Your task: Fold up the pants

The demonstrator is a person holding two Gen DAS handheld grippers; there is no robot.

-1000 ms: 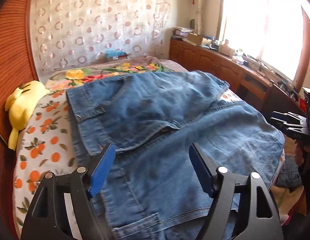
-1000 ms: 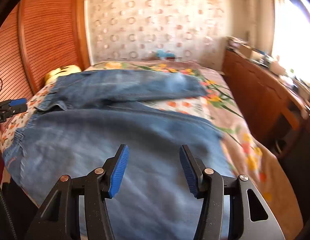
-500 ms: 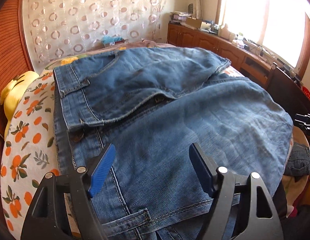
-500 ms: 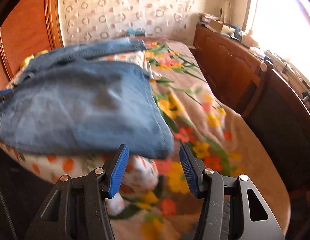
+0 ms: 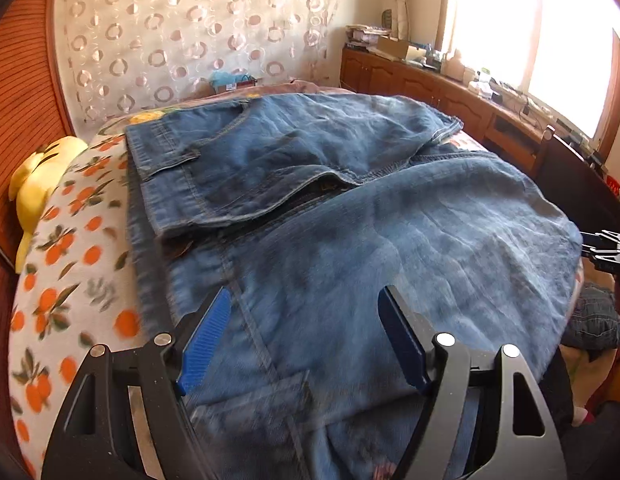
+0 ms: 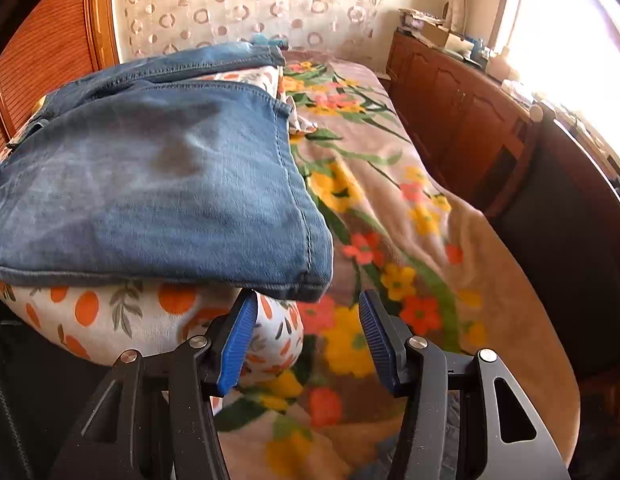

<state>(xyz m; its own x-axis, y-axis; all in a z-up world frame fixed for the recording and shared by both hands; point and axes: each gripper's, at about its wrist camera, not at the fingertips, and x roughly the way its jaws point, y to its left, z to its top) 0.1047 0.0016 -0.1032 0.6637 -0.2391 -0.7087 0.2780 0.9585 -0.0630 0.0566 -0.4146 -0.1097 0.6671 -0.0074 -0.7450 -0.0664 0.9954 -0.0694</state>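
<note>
the pants [image 5: 350,216] lie spread across the bed [image 6: 410,216], on an orange-print cover [image 5: 69,248] and beside a floral blanket [image 6: 390,200]. the left tongs [image 5: 303,340] hang apart over the denim near the waistband, clamping nothing. the right tongs [image 6: 305,336] sit apart just below the hem corner of the near leg [image 6: 305,276], which overhangs the cover's edge; whether they touch it cannot be told. a yellow plush toy [image 5: 37,184] rests by the headboard. no writing is readable.
</note>
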